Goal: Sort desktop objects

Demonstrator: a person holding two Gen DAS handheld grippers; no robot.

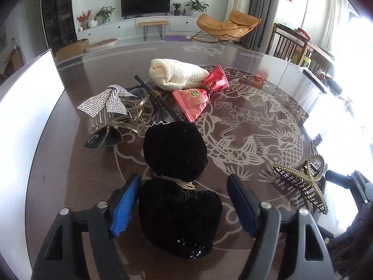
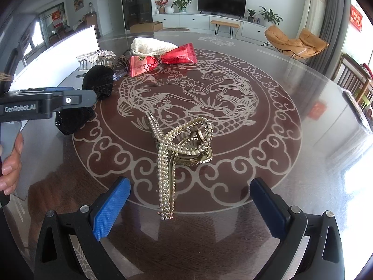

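On the dark glass-topped bench point(image 1: 244, 121) with its pale fish pattern, the left tongs point(image 1: 184, 198) stand spread wide around a black fuzzy bow-shaped hair clip point(image 1: 177, 182), neither blue pad pressing it. Just to the right, the right tongs point(image 2: 188, 205) also gape, unclenched, with a gold pearl-studded claw clip point(image 2: 179, 149) lying between and ahead of their fingers.

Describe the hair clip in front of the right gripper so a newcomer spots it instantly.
On the dark round table with the pale fish-and-cloud inlay, look at the near edge of the pattern, between the open right gripper. The gold pearl-studded claw clip lies alone there; the rhinestone bow clip sits in the far clutter.
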